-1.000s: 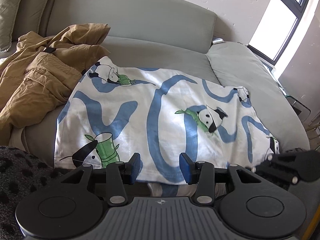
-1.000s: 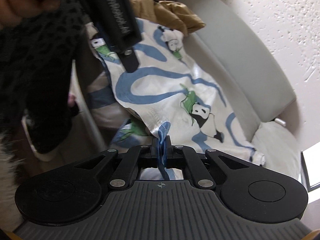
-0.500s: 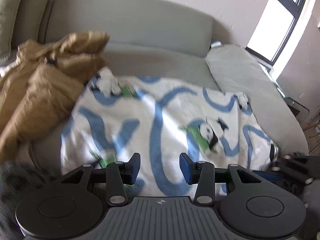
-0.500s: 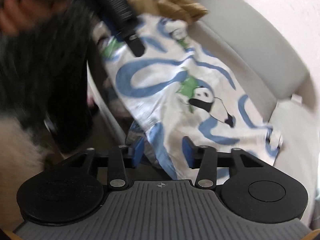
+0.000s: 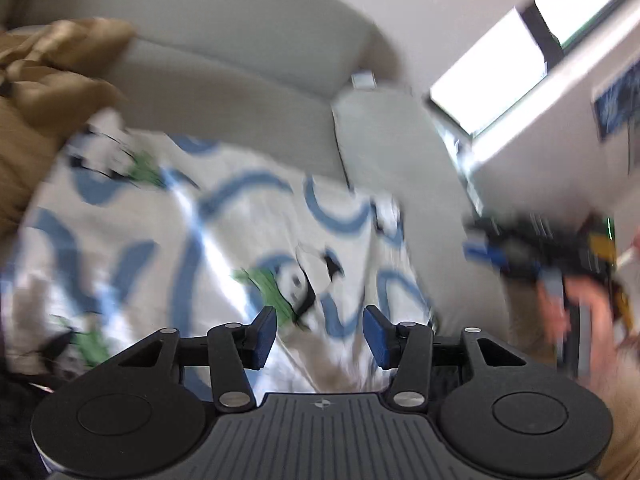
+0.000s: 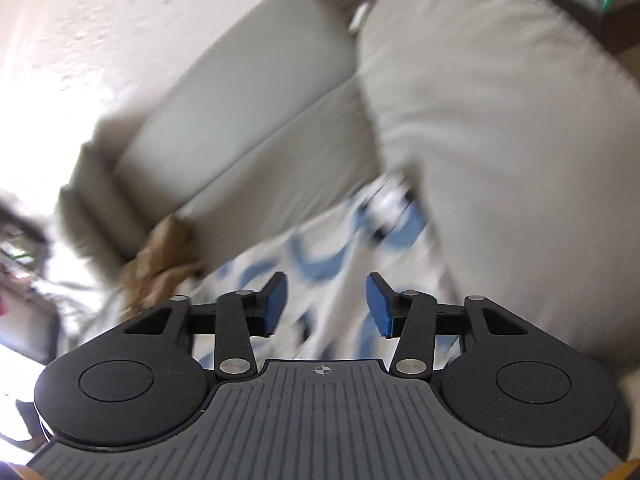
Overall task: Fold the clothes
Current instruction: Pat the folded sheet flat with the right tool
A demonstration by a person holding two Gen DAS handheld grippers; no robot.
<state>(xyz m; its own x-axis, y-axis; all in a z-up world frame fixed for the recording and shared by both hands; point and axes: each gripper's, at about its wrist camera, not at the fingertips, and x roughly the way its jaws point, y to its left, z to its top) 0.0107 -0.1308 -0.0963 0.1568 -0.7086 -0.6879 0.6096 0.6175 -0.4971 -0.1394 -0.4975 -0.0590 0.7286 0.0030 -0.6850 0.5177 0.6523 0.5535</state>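
A white garment with blue swirls and pandas lies spread on the grey sofa seat. My left gripper hovers over its near edge, jaws opening a little, with nothing between the pads. In the right wrist view my right gripper is over the garment's right part beside the side cushion. Its jaws are opening and nothing is between them. The left wrist view shows that gripper blurred at the right, held by a person's hand.
A crumpled brown jacket lies at the sofa's left end, touching the garment's far left corner, and appears in the right wrist view. The backrest runs behind. A bright window sits at the right.
The right gripper let go of the garment's edge, opened, rolled and swung up to the right. The left gripper lifted a little and turned right, jaws slightly wider.
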